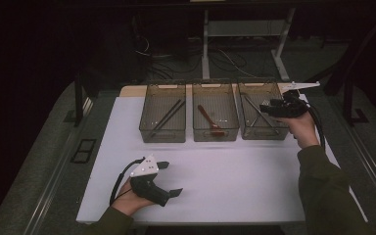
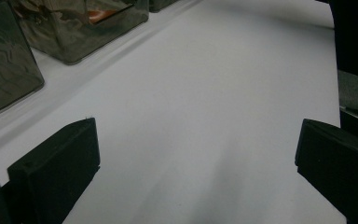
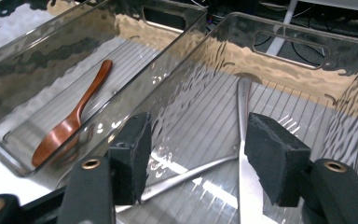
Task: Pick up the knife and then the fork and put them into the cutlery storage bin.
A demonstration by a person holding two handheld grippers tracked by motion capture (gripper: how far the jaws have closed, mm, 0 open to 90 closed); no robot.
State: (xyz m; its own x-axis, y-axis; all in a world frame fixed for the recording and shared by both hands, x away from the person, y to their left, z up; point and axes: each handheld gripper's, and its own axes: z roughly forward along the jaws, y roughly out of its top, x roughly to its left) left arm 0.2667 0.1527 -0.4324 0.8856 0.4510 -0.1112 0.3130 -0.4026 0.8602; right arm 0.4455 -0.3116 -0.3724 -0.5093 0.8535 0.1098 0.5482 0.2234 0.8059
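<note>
Metal utensils (image 3: 240,140) below parted jaws

From my seat, the near half of the white table (image 1: 235,181) lies bare, so a gripper can sweep freely there from 9 to 3 o'clock. At 12 o'clock three clear bins bar the way in a row: the left bin (image 1: 162,113), the middle bin (image 1: 215,112) and the right bin (image 1: 260,111), with only narrow gaps between their walls. Entry is from above only. The right bin's floor (image 3: 205,126) is partly taken by metal utensils (image 3: 242,116); the wooden spoon (image 3: 72,121) lies in the middle one.
</note>
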